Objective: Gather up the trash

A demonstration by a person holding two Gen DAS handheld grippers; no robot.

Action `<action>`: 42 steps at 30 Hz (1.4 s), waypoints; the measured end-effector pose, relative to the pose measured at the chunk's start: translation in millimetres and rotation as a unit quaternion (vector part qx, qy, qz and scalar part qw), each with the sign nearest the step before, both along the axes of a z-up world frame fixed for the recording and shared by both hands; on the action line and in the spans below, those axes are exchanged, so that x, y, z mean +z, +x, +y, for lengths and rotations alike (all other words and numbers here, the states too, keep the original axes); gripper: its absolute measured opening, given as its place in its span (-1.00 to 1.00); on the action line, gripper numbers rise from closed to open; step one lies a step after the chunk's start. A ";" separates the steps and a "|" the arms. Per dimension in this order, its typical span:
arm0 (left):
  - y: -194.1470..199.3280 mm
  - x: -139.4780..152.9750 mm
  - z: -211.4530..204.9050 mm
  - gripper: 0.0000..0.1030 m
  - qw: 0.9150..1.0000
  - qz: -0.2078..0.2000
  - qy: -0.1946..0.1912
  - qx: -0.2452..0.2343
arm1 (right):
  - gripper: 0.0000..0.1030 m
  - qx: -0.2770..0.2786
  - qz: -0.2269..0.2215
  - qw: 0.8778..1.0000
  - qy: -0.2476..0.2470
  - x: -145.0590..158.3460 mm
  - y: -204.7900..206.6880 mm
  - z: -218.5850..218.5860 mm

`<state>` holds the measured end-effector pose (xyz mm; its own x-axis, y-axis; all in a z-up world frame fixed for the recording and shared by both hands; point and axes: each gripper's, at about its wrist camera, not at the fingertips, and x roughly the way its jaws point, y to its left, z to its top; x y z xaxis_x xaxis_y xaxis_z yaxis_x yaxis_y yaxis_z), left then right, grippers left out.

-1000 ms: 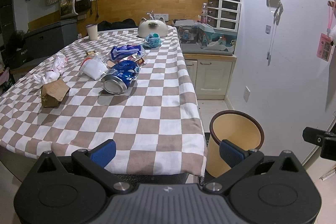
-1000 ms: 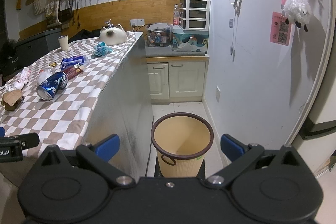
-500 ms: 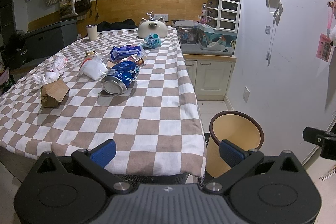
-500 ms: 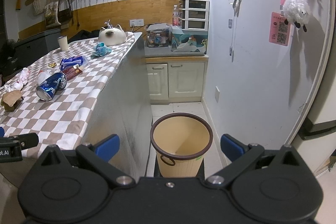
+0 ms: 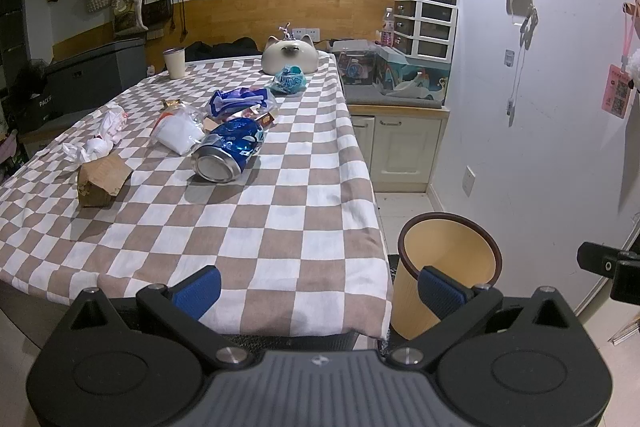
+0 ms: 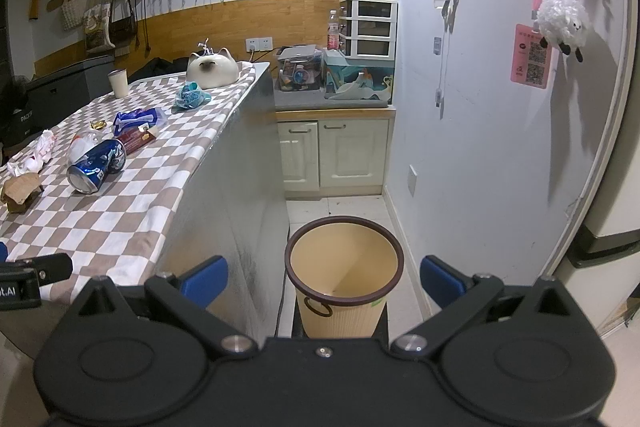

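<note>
Trash [image 5: 224, 151] mid-table, bin [image 6: 344, 279] beside edge

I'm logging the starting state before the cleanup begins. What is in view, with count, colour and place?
Can: 1, blue, on its side, mid-table.
Cardboard box: 1, brown, crushed, left of the can.
Tissues: a white crumpled bunch, behind the box.
Plastic cup: 1, clear and white, lying beside the can.
Wrappers: 1 blue and white behind the can; 1 teal, further back.
Paper cup: 1, white, upright, far end.
Cat-shaped dish: 1, cream, far end.
Tablecloth: 1, brown-white checked.
Bin: 1, tan, dark rim, on the floor, looks empty.
Left gripper: open.
Right gripper: open, above the bin.
</note>
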<state>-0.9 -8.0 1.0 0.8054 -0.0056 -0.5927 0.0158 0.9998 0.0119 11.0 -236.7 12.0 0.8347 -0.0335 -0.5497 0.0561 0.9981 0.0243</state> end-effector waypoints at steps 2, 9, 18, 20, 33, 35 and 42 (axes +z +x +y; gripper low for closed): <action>0.0 0.0 0.3 1.00 1.000 0.000 0.000 0.000 | 1.00 0.000 0.000 1.000 0.000 0.1 0.0 0.0; -0.1 0.0 0.1 1.00 1.000 0.000 0.000 0.000 | 1.00 0.000 0.000 1.000 0.000 0.2 0.1 0.2; -0.3 0.0 0.2 1.00 1.000 -0.001 0.000 0.000 | 1.00 0.000 0.000 1.000 0.000 -0.1 -0.1 0.4; -0.3 0.0 -0.4 1.00 1.000 -0.001 0.000 0.000 | 1.00 0.000 0.000 1.000 -0.001 -0.2 0.0 0.5; -0.4 0.0 0.4 1.00 1.000 -0.001 -0.001 0.000 | 1.00 0.000 0.000 1.000 -0.001 0.4 -0.4 -0.1; -0.4 0.0 0.7 1.00 1.000 -0.002 -0.001 0.000 | 1.00 0.000 0.000 1.000 -0.001 0.5 -0.7 1.6; 3.3 0.1 1.2 1.00 1.000 -0.004 -0.001 0.000 | 1.00 0.000 -0.006 1.000 -0.002 -2.6 1.2 -6.1</action>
